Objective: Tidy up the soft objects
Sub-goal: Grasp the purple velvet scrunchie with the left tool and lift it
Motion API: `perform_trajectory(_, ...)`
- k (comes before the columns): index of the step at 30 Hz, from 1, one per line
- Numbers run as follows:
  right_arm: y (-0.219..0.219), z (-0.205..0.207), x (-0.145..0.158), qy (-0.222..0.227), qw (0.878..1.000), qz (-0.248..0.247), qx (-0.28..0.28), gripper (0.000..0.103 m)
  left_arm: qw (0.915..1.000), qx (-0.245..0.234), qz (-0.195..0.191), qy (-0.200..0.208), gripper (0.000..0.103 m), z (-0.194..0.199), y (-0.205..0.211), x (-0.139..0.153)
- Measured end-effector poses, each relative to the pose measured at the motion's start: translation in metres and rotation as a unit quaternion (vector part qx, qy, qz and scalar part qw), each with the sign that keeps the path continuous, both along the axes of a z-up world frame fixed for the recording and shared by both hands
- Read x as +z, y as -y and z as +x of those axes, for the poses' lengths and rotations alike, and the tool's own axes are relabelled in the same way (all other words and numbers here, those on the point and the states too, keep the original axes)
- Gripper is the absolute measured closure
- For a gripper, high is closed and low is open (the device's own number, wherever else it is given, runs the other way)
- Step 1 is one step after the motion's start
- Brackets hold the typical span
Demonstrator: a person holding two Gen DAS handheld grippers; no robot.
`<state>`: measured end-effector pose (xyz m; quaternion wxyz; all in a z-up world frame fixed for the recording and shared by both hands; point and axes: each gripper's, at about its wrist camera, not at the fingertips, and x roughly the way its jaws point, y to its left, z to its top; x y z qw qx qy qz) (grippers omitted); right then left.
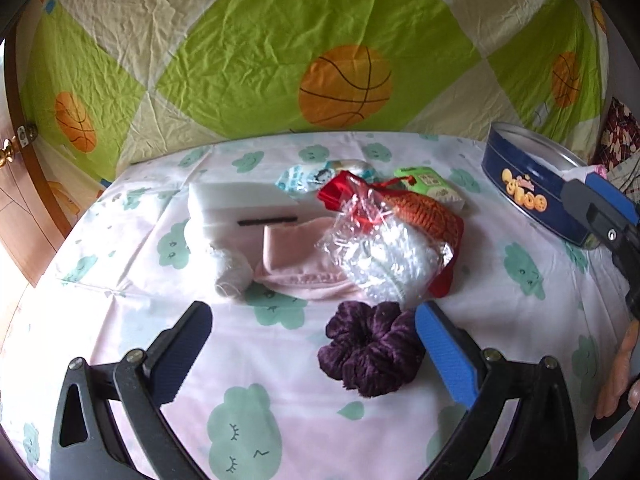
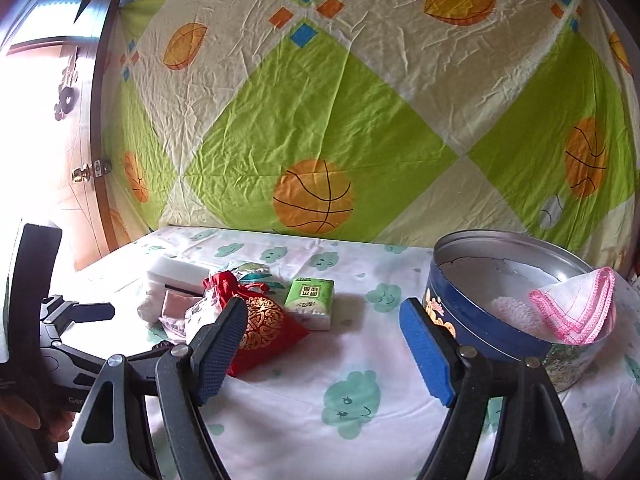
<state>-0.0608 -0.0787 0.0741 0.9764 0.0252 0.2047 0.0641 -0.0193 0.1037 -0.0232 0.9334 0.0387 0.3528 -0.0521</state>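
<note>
Left wrist view shows you the basketball-print sheet [image 1: 240, 60] hung behind a cloud-print tablecloth [image 1: 280, 420]. At the right sits the round blue tin [image 1: 528, 188], its lid off; in the right wrist view a pink-edged cloth [image 2: 576, 308] drapes over its rim. Mid-table lies your pile: white foam block [image 1: 236, 204], pink fabric [image 1: 296, 264], crinkled clear bag [image 1: 380, 256], red pouch [image 2: 264, 328], green tissue pack [image 2: 312, 300]. Nearest you, the purple scrunchie [image 1: 368, 348] lies between the spread jaws of your left gripper [image 1: 316, 352], untouched by the pads. Your right gripper [image 2: 324, 344] is spread wide too, holding nothing, beside the tin.
</note>
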Motion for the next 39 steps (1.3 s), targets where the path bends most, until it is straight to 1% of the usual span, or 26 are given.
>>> perform_trajectory(3, -0.001, -0.001, 0.0, 0.002, 1.0, 0.002, 0.004, 0.023, 0.9997, -0.016, -0.006, -0.017, 0.0, 0.001, 0.0, -0.005)
perform_trajectory(5, 0.001, 0.0, 0.0, -0.001, 1.0, 0.007, 0.004, 0.023, 0.9995, -0.015, 0.002, -0.029, 0.001, 0.006, 0.003, -0.008)
perform_trajectory(6, 0.002, 0.0, 0.0, -0.003, 1.0, 0.009, 0.003, 0.023, 0.9993, -0.017, 0.004, -0.033, 0.003, 0.008, 0.005, -0.009)
perform_trajectory(7, 0.003, 0.001, -0.001, -0.004, 1.0, 0.012, 0.003, 0.023, 0.9991, -0.022, 0.005, -0.036, 0.006, 0.009, 0.008, -0.01)
perform_trajectory(9, 0.005, 0.001, -0.001, -0.005, 1.0, 0.016, 0.003, 0.023, 0.9988, -0.024, 0.014, -0.041, 0.014, 0.012, 0.012, -0.011)
perform_trajectory(10, 0.005, 0.001, -0.001, -0.006, 1.0, 0.017, 0.004, 0.023, 0.9984, -0.028, 0.014, -0.047, 0.025, 0.014, 0.014, -0.013)
perform_trajectory(11, 0.005, 0.001, -0.001, -0.007, 1.0, 0.017, 0.006, 0.023, 0.998, -0.036, 0.011, -0.05, 0.04, 0.015, 0.015, -0.013)
perform_trajectory(12, 0.005, 0.001, -0.001, -0.007, 1.0, 0.016, 0.007, 0.023, 0.9978, -0.044, 0.006, -0.049, 0.047, 0.014, 0.016, -0.013)
perform_trajectory(13, 0.005, 0.001, -0.001, -0.007, 1.0, 0.016, 0.007, 0.023, 0.9974, -0.053, -0.001, -0.048, 0.059, 0.012, 0.016, -0.012)
perform_trajectory(14, 0.004, 0.0, -0.001, -0.006, 1.0, 0.015, 0.008, 0.023, 0.9965, -0.065, -0.013, -0.051, 0.06, 0.011, 0.016, -0.011)
perform_trajectory(16, 0.004, 0.0, -0.001, -0.006, 1.0, 0.015, 0.009, 0.023, 0.992, -0.095, -0.051, -0.066, 0.062, 0.012, 0.015, -0.013)
perform_trajectory(17, 0.004, 0.0, -0.001, -0.007, 1.0, 0.015, 0.009, 0.023, 0.9908, -0.098, -0.06, -0.071, 0.066, 0.012, 0.014, -0.014)
perform_trajectory(19, 0.003, 0.001, -0.001, -0.009, 1.0, 0.016, 0.01, 0.023, 0.9894, -0.099, -0.077, -0.073, 0.069, 0.013, 0.01, -0.014)
perform_trajectory(21, 0.003, 0.001, -0.001, -0.009, 1.0, 0.016, 0.012, 0.023, 0.9886, -0.096, -0.092, -0.07, 0.075, 0.012, 0.005, -0.012)
perform_trajectory(23, 0.001, 0.002, -0.001, -0.012, 1.0, 0.013, 0.019, 0.023, 0.9885, -0.092, -0.102, -0.063, 0.091, 0.009, 0.002, -0.011)
perform_trajectory(28, -0.012, 0.008, -0.004, -0.027, 0.998, -0.003, 0.056, 0.023, 0.9876, -0.069, -0.138, -0.027, 0.091, -0.003, -0.016, 0.0)
perform_trajectory(30, -0.018, 0.012, -0.005, -0.034, 0.997, -0.005, 0.064, 0.023, 0.9894, -0.062, -0.13, -0.018, 0.087, -0.007, -0.021, 0.002)
perform_trajectory(31, -0.019, 0.012, -0.005, -0.035, 0.997, -0.005, 0.062, 0.023, 0.9901, -0.064, -0.123, -0.022, 0.079, -0.008, -0.022, 0.001)
perform_trajectory(32, -0.019, 0.013, -0.006, -0.035, 0.998, -0.003, 0.061, 0.023, 0.99, -0.067, -0.121, -0.028, 0.063, -0.008, -0.022, 0.001)
perform_trajectory(33, -0.019, 0.013, -0.005, -0.035, 0.998, -0.002, 0.061, 0.023, 0.9896, -0.068, -0.122, -0.032, 0.051, -0.009, -0.023, 0.0)
perform_trajectory(34, -0.019, 0.012, -0.005, -0.034, 0.998, -0.001, 0.06, 0.023, 0.989, -0.073, -0.122, -0.04, 0.031, -0.009, -0.023, -0.001)
perform_trajectory(35, -0.019, 0.012, -0.005, -0.033, 0.998, -0.001, 0.06, 0.023, 0.9889, -0.077, -0.117, -0.051, 0.024, -0.009, -0.023, -0.003)
perform_trajectory(37, -0.019, 0.013, -0.005, -0.036, 0.997, 0.002, 0.064, 0.023, 0.9899, -0.075, -0.103, -0.062, 0.024, -0.01, -0.019, -0.004)
perform_trajectory(39, -0.021, 0.016, -0.006, -0.04, 0.997, 0.002, 0.072, 0.023, 0.9914, -0.078, -0.092, -0.051, 0.024, -0.012, -0.015, -0.003)
